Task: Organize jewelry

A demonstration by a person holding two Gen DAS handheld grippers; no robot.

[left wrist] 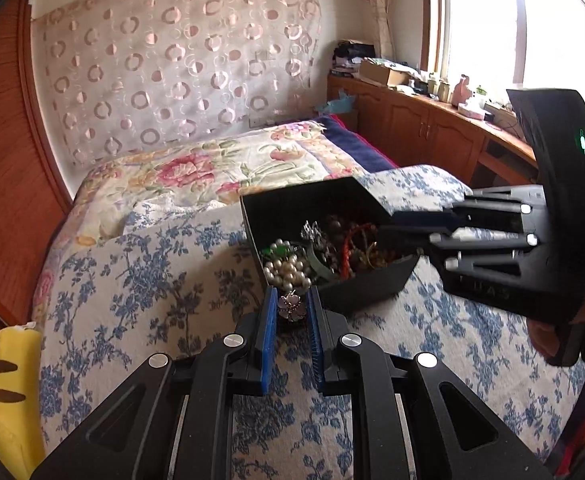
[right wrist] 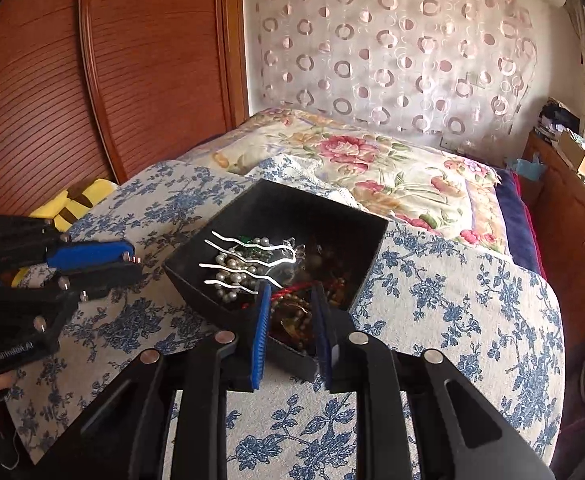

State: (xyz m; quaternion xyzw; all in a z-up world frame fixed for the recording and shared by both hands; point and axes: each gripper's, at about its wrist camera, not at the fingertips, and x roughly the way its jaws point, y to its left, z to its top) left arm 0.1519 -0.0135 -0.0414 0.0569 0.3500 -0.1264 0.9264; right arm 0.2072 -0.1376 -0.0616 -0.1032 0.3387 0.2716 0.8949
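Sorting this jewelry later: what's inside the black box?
The black box holds a heap: white pearl beads, silver wavy hairpins, something green, red and brown bead strands. Whatever lies under the heap is covered.

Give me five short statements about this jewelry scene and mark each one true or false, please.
1. The left gripper is shut on a pink flower brooch. True.
2. The black box is empty. False: it holds a heap of jewelry, with a pearl strand among it.
3. The box stands on a cloth with a blue flower print. True.
4. The right gripper clamps the wavy silver hairpins. False: its jaws stand apart, and the hairpins lie in the box ahead of its left pad.
5. A yellow plush toy lies inside the box. False: it lies outside, at the edge of the bed.
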